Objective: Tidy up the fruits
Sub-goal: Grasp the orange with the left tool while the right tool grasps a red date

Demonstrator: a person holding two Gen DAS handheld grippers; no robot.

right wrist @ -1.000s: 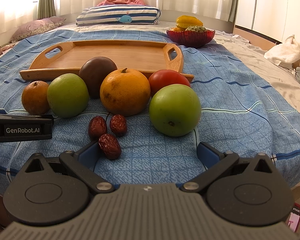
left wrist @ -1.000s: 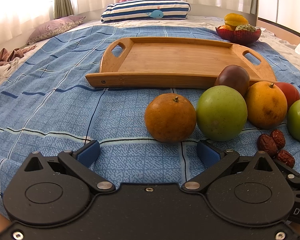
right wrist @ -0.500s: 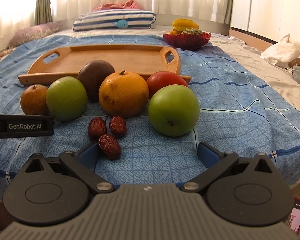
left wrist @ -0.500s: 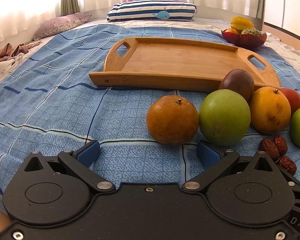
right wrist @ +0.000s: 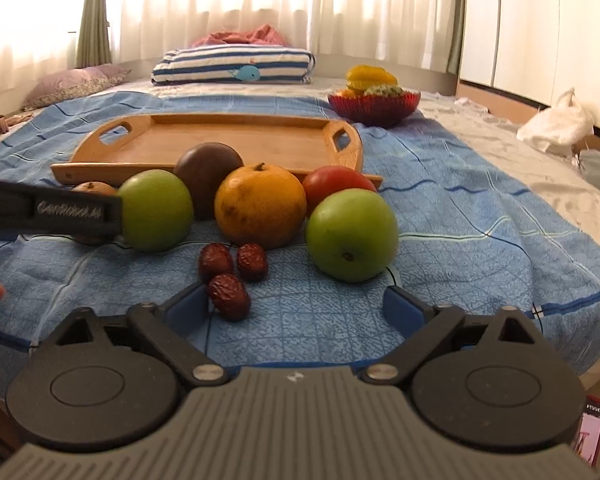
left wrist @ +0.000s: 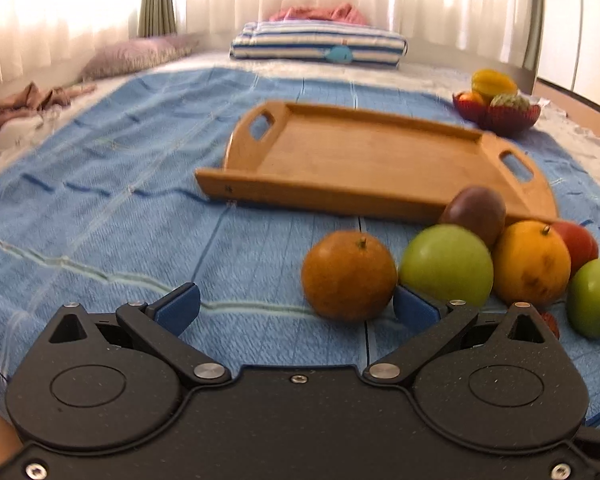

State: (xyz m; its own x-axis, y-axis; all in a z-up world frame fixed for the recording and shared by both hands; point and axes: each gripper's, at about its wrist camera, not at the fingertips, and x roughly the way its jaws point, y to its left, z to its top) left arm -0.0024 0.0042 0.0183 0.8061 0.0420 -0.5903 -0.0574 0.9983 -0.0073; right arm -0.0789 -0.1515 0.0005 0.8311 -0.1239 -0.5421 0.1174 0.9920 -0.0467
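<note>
I hold both grippers low over the blue bedspread [right wrist: 460,208], each tilted down toward the fruit. My left gripper [left wrist: 296,304] stands wide open, the small orange [left wrist: 348,274] just ahead of its right finger, nothing between the pads. My right gripper [right wrist: 296,306] is open too, its jaws just easing inward — one date [right wrist: 229,295] lies beside its left pad, ungripped. I count two green apples, two oranges, one dark passion fruit [right wrist: 209,172], one tomato [right wrist: 336,180] and three dates, all clustered on the bedspread in front of the bare wooden tray [right wrist: 236,142]. A red bowl [right wrist: 374,106] of other fruit sits beyond it.
</note>
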